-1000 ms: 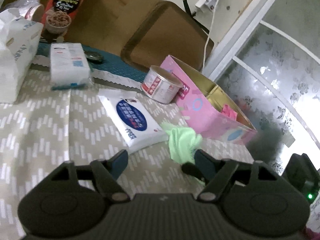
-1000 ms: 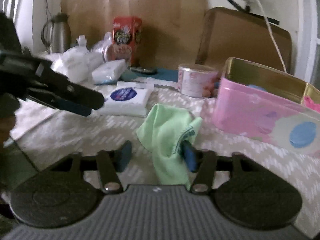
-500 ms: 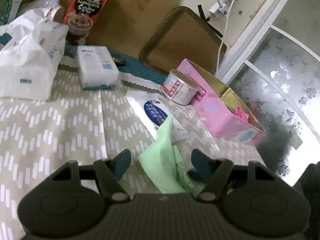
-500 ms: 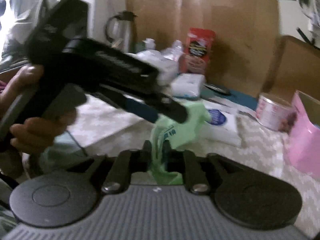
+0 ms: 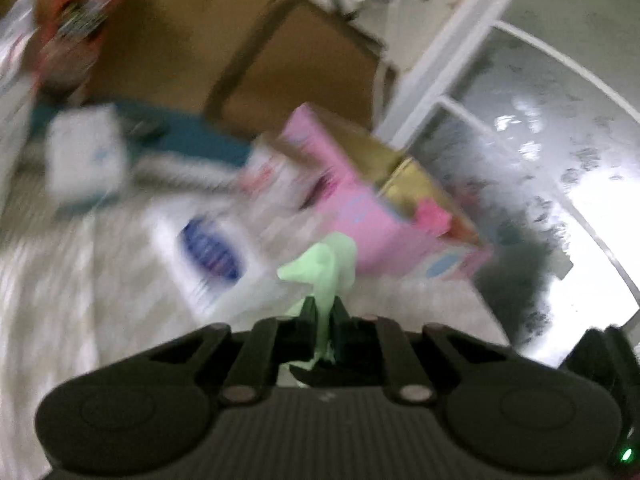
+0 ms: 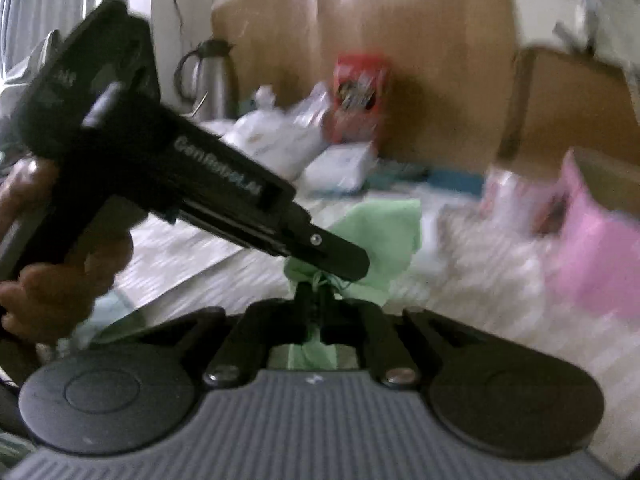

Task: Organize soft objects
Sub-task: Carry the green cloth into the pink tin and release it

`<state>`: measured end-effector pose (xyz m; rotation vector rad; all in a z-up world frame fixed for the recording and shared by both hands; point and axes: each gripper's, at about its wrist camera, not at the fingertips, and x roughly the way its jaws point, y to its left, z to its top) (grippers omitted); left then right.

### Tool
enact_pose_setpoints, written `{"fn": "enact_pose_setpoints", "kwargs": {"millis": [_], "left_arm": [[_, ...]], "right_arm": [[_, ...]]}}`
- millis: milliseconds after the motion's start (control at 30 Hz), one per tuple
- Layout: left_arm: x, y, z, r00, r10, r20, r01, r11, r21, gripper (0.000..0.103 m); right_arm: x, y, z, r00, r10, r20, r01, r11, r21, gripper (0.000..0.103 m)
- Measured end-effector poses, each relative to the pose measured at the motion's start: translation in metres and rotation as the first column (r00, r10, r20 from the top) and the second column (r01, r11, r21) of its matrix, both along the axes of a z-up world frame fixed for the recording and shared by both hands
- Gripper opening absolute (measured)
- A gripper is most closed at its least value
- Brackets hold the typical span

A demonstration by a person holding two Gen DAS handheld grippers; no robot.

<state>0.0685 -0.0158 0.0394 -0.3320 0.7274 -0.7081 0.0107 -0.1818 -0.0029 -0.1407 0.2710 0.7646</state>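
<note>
Left hand-held gripper (image 5: 323, 312) pinching green cloth (image 5: 326, 270) at lower centre, right hand-held gripper (image 6: 316, 296) clamping the same cloth, pink box (image 5: 360, 216) sitting behind on the counter (image 5: 72, 280)

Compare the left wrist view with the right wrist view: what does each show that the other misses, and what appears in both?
Only the left wrist view shows the patterned glass door and a pink item inside the pink box. Only the right wrist view shows a metal kettle and a hand gripping the left tool. Both show the green cloth, pinched by each shut tool, the right tool included, the box and the red carton.
</note>
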Motion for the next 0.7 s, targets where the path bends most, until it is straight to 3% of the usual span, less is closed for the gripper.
{"fn": "enact_pose_setpoints", "kwargs": {"millis": [100,200,367,400,467,500,600,700], "left_arm": [[0.018,-0.036,0.031,0.993,-0.074,0.094,0.073,0.997,0.007,0.008],[0.039,-0.084,0.051,0.979,-0.141,0.15,0.138,0.99,0.028,0.009],[0.073,-0.162,0.059,0.966,-0.187,0.178,0.178,0.982,0.066,0.011],[0.078,-0.171,0.058,0.965,-0.185,0.184,0.173,0.982,0.079,0.015],[0.087,-0.192,0.054,0.972,-0.157,0.177,0.139,0.984,0.107,0.04],[0.091,-0.199,0.051,0.978,-0.125,0.17,0.105,0.987,0.123,0.06],[0.092,-0.206,0.041,0.982,-0.075,0.174,0.045,0.985,0.169,0.063],[0.081,-0.196,0.034,0.981,-0.073,0.18,0.04,0.982,0.182,0.063]], "right_arm": [[-0.001,-0.019,0.016,0.99,-0.096,0.103,0.091,0.994,0.059,0.007],[0.006,-0.043,0.032,0.959,-0.216,0.181,0.198,0.974,0.114,0.007],[0.04,-0.093,0.045,0.897,-0.398,0.194,0.367,0.913,0.177,0.007],[0.049,-0.102,0.045,0.886,-0.426,0.184,0.395,0.901,0.181,0.007],[0.065,-0.118,0.046,0.86,-0.481,0.168,0.452,0.873,0.183,0.007],[0.077,-0.122,0.046,0.849,-0.503,0.162,0.477,0.861,0.175,0.007],[0.118,-0.133,0.039,0.799,-0.587,0.129,0.578,0.81,0.098,0.014],[0.142,-0.152,0.027,0.732,-0.68,0.044,0.677,0.733,0.074,0.042]]}}
